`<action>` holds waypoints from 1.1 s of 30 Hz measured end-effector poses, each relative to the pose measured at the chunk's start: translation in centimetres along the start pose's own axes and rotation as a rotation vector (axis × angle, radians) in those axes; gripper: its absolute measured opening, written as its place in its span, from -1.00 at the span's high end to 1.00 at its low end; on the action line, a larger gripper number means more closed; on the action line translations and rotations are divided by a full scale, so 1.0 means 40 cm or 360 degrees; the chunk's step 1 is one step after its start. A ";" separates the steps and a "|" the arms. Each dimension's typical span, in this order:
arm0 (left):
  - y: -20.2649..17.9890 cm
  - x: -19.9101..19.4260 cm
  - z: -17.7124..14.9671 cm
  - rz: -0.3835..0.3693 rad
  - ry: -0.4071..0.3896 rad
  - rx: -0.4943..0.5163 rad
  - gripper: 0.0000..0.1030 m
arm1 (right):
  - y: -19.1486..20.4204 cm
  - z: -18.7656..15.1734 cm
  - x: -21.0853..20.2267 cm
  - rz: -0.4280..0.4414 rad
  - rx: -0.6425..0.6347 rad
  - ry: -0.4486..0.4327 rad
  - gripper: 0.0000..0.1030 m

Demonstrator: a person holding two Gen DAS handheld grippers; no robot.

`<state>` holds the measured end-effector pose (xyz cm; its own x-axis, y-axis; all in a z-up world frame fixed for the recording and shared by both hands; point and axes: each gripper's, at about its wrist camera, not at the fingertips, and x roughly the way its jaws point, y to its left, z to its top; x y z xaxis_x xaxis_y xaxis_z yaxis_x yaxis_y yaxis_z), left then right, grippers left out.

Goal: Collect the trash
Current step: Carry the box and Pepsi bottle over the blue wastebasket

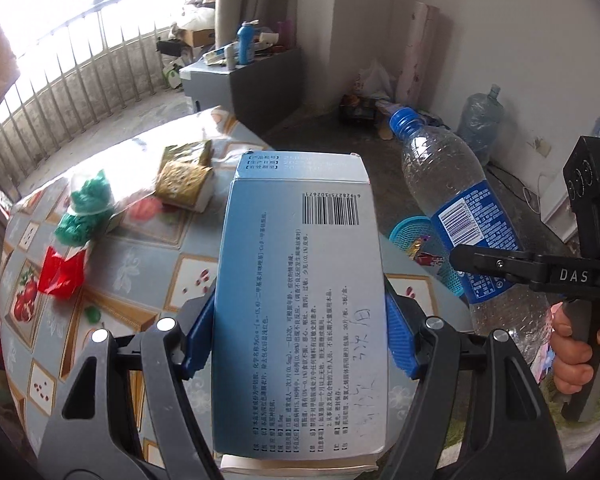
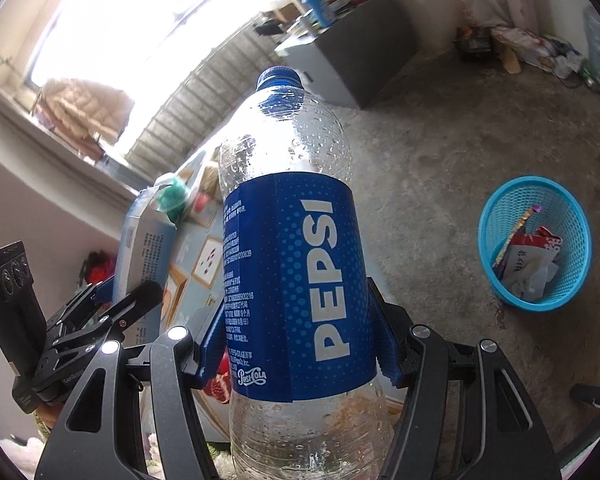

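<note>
While the left gripper [image 1: 300,336] is clamping the box [image 1: 300,300] and the right gripper [image 2: 296,340] the bottle [image 2: 292,272], carrying both squarely over the basket [image 2: 496,216] before releasing is looking wisest.

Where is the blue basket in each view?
Left wrist: basket right of centre, mostly hidden behind the Pepsi bottle and box.
Right wrist: basket in full view at the right, on the floor, trash inside.
Shared landmark: the grey cabinet.
</note>
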<state>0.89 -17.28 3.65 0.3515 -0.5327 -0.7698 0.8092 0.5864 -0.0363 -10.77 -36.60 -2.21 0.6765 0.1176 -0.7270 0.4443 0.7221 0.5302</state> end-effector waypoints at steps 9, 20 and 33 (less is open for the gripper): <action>-0.188 0.125 0.128 -0.0220 0.0078 0.0219 -0.30 | -0.213 0.029 -0.093 -0.0095 0.0327 -0.0177 -0.17; -0.381 0.392 0.227 -0.0469 0.0433 0.0319 -0.30 | -0.505 -0.016 -0.085 -0.0260 0.0798 -0.0196 -0.17; -0.584 0.709 0.269 -0.0512 0.0732 0.0461 -0.39 | -0.770 -0.025 0.131 -0.0282 0.1322 0.0053 -0.30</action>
<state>-2.96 -52.65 -10.46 -0.1166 -0.3002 -0.9467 0.9581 0.2171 -0.1868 -21.49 -57.54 -22.79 0.5443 0.0792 -0.8352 0.8379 -0.0017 0.5459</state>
